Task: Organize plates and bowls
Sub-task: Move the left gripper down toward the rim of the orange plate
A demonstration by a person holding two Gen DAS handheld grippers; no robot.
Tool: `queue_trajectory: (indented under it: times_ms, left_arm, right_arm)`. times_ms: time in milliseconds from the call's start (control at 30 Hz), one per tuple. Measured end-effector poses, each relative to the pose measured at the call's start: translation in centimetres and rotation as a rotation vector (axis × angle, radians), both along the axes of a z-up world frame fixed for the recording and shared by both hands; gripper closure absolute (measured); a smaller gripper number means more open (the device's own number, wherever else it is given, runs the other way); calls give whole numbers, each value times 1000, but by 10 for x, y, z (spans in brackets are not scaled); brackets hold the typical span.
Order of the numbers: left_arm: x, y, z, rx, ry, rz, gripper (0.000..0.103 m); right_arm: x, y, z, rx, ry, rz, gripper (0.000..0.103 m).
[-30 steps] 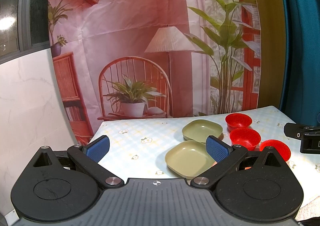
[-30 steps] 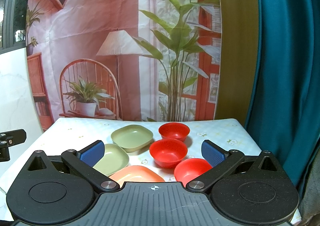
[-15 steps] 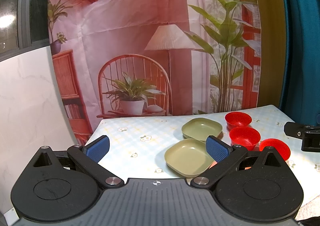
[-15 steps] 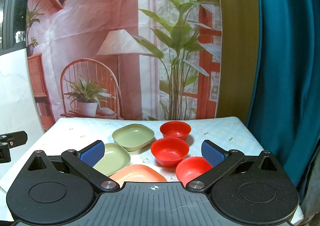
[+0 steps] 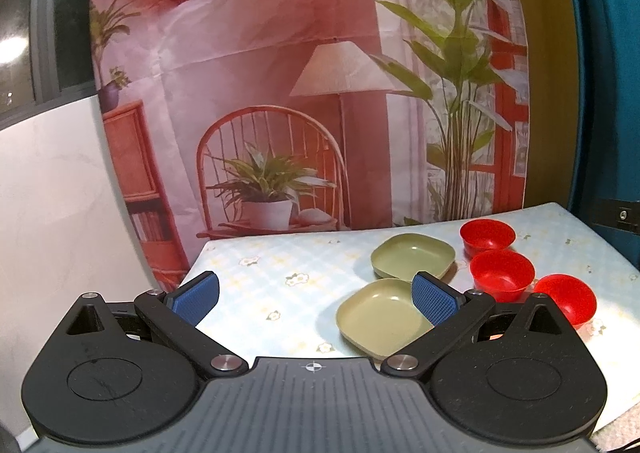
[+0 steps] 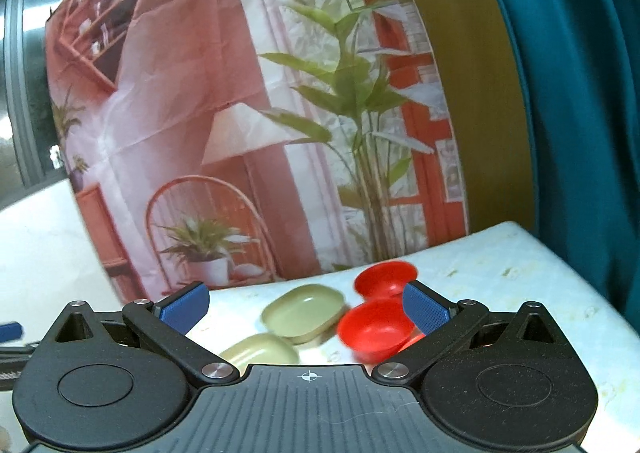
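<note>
Bowls [image 5: 502, 275], plates [image 5: 384, 317], jaws apparently apart

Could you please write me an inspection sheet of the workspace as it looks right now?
Surface: table under a pale floral checked cloth.
Job's things: two green plates, near and far; three red bowls in a row, far, middle, near. Something orange shows behind the left claw's right arm; unclear.
Clutter: nothing seen.
Grippers: left claw open, holding nothing; right claw open, tilted, its view blurred.
Cables: nothing seen.
Surroundings: printed room backdrop, teal curtain.
</note>
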State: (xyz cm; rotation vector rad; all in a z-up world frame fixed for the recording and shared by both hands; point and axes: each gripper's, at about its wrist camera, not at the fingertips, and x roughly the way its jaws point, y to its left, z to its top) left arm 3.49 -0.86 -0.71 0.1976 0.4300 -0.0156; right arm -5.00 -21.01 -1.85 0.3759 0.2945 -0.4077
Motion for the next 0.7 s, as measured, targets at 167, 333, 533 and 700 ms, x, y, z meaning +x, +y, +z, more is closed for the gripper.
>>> queue_trajectory:
  times_ms: [167,333,533,700]
  left_arm:
    - [23,-10,-12,27,-33,-12,0]
    - [51,-19,-29,-4,5,-45,0]
    - [79,-22,-66,-85,93,-79,0]
    - [93,-29,-96,-67,176,-92,1]
  right_arm:
    - [25,-12,-9,-65,60,5,0]
    - [55,-13,-23,-121,113,36,0]
    - [77,-10,-60,-161,140,70,0]
    - [82,-11,-97,-98,205,89,2]
